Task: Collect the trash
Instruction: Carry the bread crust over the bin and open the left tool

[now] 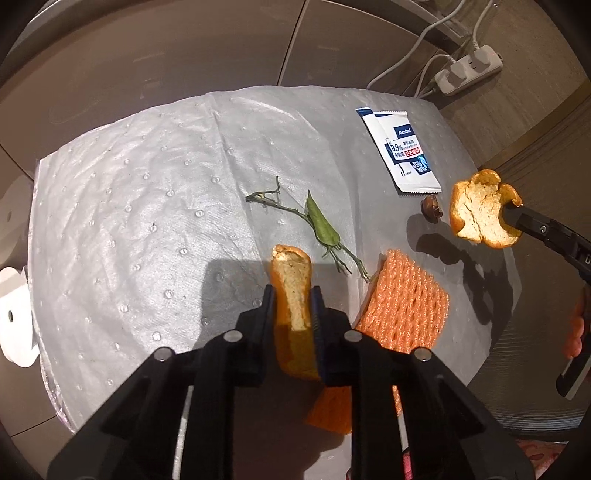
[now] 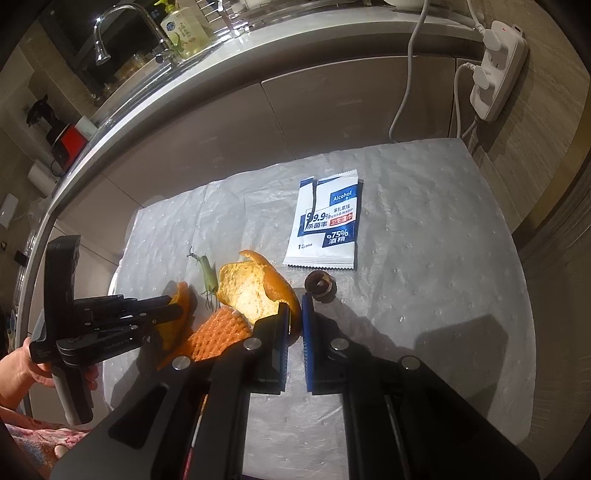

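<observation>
Over on the left, the left gripper is raised above the grey padded mat, its fingers clamped on a narrow strip of orange peel that stands upright between them. Just right of it the orange foam net lies flat on the mat, with the leafy twig stretched out beyond it. Further right the right gripper comes in level over the mat's edge, closed on the rim of a large curled orange peel held clear of the surface, pith side up. Past that peel sit a small dark brown nut shell and, beyond it, the torn alcohol wipe sachet, both lying free. Only the right wrist camera takes in the sink tap, soap bottle and the person's left hand on the handle; the power strip shows in both.
</observation>
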`<act>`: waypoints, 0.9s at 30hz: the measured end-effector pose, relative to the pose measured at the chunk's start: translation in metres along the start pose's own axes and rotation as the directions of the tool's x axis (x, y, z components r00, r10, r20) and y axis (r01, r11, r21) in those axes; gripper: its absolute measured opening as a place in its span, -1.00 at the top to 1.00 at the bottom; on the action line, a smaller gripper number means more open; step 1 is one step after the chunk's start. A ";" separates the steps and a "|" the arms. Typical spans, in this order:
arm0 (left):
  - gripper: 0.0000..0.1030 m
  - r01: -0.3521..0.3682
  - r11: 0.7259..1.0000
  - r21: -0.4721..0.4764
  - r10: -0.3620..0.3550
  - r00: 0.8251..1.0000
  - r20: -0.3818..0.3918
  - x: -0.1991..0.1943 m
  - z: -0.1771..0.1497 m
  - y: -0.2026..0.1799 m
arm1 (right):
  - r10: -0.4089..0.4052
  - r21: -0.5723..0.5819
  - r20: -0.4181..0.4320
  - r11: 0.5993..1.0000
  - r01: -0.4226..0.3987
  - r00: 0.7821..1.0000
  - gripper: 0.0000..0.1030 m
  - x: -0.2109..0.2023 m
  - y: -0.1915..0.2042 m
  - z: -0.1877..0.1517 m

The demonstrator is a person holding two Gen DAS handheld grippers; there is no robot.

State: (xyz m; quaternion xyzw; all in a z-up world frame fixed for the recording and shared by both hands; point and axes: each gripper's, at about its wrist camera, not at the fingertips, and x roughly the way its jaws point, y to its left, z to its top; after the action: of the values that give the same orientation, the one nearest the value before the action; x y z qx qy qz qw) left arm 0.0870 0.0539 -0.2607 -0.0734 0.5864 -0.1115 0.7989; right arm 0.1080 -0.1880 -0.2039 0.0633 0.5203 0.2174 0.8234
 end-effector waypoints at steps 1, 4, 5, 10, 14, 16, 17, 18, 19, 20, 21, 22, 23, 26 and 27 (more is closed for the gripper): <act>0.75 0.002 1.000 0.002 -0.002 1.000 0.004 -0.001 -0.002 0.001 | 0.001 -0.003 0.002 1.000 -0.001 1.000 0.85 -0.001 0.002 0.000; 0.79 0.009 1.000 -0.002 -0.009 1.000 0.010 -0.004 -0.005 0.003 | 0.000 -0.012 0.009 1.000 0.000 1.000 0.85 -0.004 0.008 0.000; 0.79 0.014 1.000 -0.005 -0.014 1.000 0.013 -0.007 -0.008 0.005 | 0.000 -0.016 0.012 1.000 0.000 1.000 0.85 -0.005 0.010 0.000; 0.80 0.027 1.000 -0.011 -0.026 0.999 0.044 -0.021 -0.013 0.011 | 0.002 -0.037 0.021 0.999 -0.001 1.000 0.85 -0.012 0.023 0.000; 0.80 0.049 0.999 -0.013 -0.047 0.995 0.089 -0.041 -0.016 0.012 | 0.009 -0.058 0.026 0.998 -0.007 1.000 0.85 -0.019 0.038 0.000; 0.80 0.062 0.998 -0.014 -0.060 0.992 0.115 -0.057 -0.021 0.015 | 0.018 -0.077 0.027 0.997 -0.016 0.999 0.85 -0.022 0.050 -0.001; 0.80 0.064 0.998 -0.018 -0.061 0.990 0.131 -0.066 -0.025 0.019 | 0.026 -0.092 0.027 0.995 -0.024 0.999 0.85 -0.023 0.058 -0.001; 0.80 0.067 0.997 -0.024 -0.063 0.987 0.146 -0.076 -0.029 0.023 | 0.036 -0.109 0.027 0.994 -0.033 0.999 0.85 -0.024 0.067 -0.002; 0.80 0.067 0.997 -0.030 -0.061 0.985 0.160 -0.086 -0.034 0.029 | 0.046 -0.126 0.024 0.991 -0.042 0.999 0.85 -0.025 0.077 -0.003; 0.80 0.061 0.997 -0.038 -0.053 0.983 0.174 -0.096 -0.040 0.036 | 0.057 -0.145 0.021 0.988 -0.054 0.998 0.85 -0.025 0.088 -0.004; 0.80 0.053 0.997 -0.047 -0.044 0.982 0.185 -0.105 -0.046 0.044 | 0.069 -0.161 0.018 0.985 -0.065 0.997 0.85 -0.024 0.099 -0.005; 0.80 0.043 0.997 -0.056 -0.032 0.981 0.192 -0.114 -0.054 0.054 | 0.081 -0.175 0.014 0.981 -0.077 0.997 0.85 -0.023 0.111 -0.007; 0.80 0.031 0.997 -0.066 -0.017 0.980 0.199 -0.121 -0.060 0.063 | 0.094 -0.193 0.009 0.977 -0.091 0.995 0.85 -0.021 0.123 -0.008; 0.80 -0.019 0.996 -0.092 0.038 0.978 0.207 -0.142 -0.089 0.098 | 0.126 -0.239 -0.006 0.963 -0.124 0.992 0.85 -0.017 0.161 -0.013; 0.80 -0.033 0.994 -0.105 0.053 0.978 0.200 -0.146 -0.098 0.111 | 0.136 -0.253 -0.011 0.958 -0.134 0.991 0.85 -0.015 0.174 -0.015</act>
State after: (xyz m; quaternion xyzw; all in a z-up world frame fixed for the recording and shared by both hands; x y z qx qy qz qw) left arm -0.0381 0.2005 -0.1829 -0.1121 0.5084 -0.0561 0.8519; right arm 0.0386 -0.0402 -0.1402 -0.0061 0.4799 0.3374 0.8098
